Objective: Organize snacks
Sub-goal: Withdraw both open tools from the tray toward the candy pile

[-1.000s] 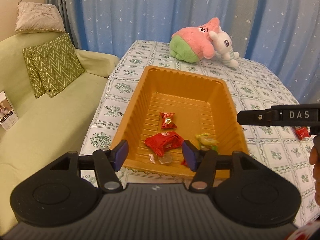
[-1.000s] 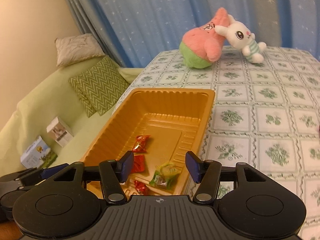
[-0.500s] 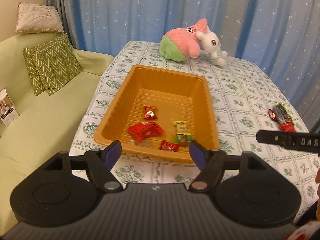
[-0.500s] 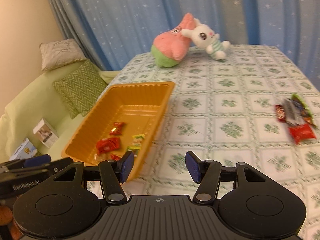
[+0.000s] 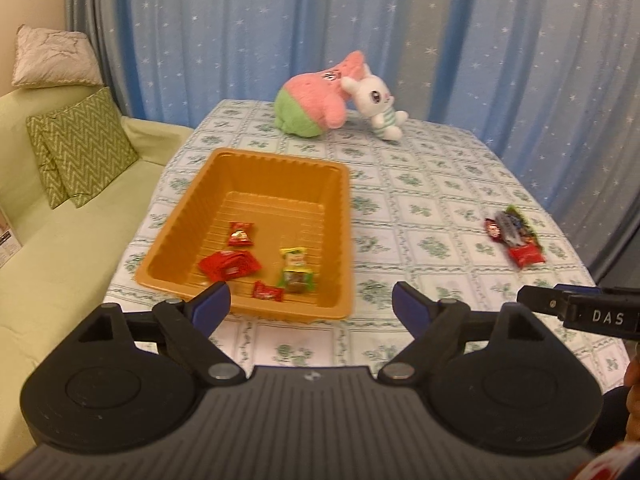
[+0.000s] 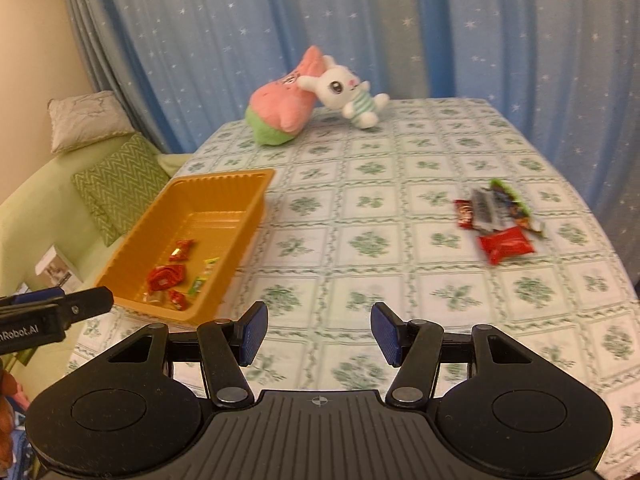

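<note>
My left tongs (image 5: 311, 305) are opening, nothing between them; my right tongs (image 6: 319, 331) stand spread and empty. Some snacks (image 5: 516, 235) lie on the tabletop (image 6: 360, 216), others in the orange tray (image 5: 172, 256).

"DAS" on right gripper (image 5: 592, 312); "nRobot.AI" on left gripper (image 6: 48, 316).

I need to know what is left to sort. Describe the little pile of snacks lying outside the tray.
The pile of snacks lies on the patterned tablecloth, well apart from the orange tray. It holds a few shiny wrapped packets: a red pouch nearest the camera, a small red candy, a silvery wrapper, and one with green edging. They overlap; no gripper touches them.
</note>
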{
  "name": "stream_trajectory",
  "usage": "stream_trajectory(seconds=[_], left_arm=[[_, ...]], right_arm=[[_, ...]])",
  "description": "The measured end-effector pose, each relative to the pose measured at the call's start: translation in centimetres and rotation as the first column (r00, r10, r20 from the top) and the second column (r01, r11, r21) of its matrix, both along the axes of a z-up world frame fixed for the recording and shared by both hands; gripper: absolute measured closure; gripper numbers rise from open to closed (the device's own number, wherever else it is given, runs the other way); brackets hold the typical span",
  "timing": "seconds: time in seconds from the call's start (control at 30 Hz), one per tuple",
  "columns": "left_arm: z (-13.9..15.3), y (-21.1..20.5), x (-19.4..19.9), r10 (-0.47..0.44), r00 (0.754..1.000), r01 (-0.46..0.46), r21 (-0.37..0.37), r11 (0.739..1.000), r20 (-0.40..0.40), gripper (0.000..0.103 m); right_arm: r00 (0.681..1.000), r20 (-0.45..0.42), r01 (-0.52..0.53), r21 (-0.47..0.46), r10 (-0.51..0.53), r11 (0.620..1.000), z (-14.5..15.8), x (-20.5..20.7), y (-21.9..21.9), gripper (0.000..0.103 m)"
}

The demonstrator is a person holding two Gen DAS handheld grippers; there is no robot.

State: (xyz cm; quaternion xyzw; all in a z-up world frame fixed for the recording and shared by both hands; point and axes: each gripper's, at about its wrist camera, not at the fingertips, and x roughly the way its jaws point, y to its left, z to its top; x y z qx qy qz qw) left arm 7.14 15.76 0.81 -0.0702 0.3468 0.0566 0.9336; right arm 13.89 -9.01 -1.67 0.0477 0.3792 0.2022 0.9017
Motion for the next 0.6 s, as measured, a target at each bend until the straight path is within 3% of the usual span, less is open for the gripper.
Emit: stream_trajectory(seconds=[0.6], left_arm=[[0.4,-8.2,1.9,-0.149,0.989,0.149,-0.03,0.988,0.018,0.015]], right_arm=[[0.983,0.024,0.184,0.01,-0.185,0.983,0.8,-0.8,-9.4,0.044]])
